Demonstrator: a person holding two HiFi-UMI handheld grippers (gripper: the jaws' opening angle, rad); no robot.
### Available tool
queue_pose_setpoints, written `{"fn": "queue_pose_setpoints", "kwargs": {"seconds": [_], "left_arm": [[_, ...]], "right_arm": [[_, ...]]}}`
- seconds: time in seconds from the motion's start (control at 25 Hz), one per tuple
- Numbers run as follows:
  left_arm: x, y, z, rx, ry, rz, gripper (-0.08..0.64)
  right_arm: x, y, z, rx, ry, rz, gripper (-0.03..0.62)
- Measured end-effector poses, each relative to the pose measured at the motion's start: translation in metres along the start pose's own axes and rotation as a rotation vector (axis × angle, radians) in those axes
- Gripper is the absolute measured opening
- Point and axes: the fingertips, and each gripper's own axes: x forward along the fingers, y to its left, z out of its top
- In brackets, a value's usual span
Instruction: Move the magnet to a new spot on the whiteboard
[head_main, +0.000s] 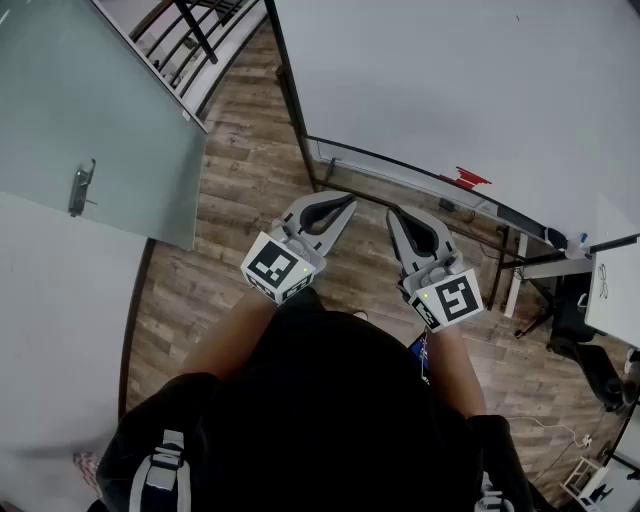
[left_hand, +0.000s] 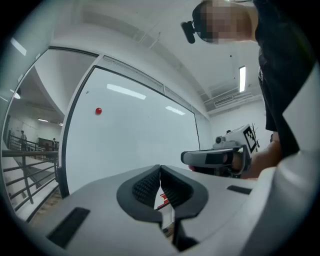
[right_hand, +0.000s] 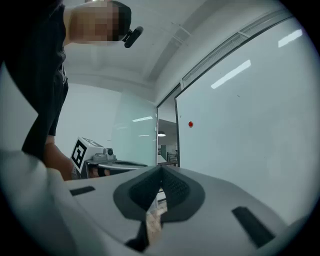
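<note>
I am holding both grippers level in front of the whiteboard (left_hand: 142, 142), and neither is carrying anything. The left gripper (left_hand: 160, 170) is closed, with its ribbed pads meeting at the tips and only the board showing behind them. The right gripper (right_hand: 160, 169) is likewise closed on nothing. The magnet (left_hand: 98, 111), a small round red disc, is sitting high on the board, near its left frame and well apart from both grippers. In the left gripper view it is lying above the jaw line and off to the left. In the right gripper view it is lying above the jaws and slightly to the right, just inside the board's near edge. Being round, it is presenting no long axis, so I judge that jaw roll is not critical. I am judging the left gripper to be the nearer, though the margin looks small. The coming move is calling for a raise toward the upper left and for opening the jaws before contact.
</note>
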Motion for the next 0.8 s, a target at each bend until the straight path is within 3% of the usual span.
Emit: {"fn": "queue_pose_setpoints", "kwargs": {"seconds": [0.8], "left_arm": [[-0.001,-0.021,-0.003,0.005,0.028,0.006,0.005]], "right_arm": [[-0.011,0.000,-0.001,0.057,-0.010,0.063,0.000]]}}
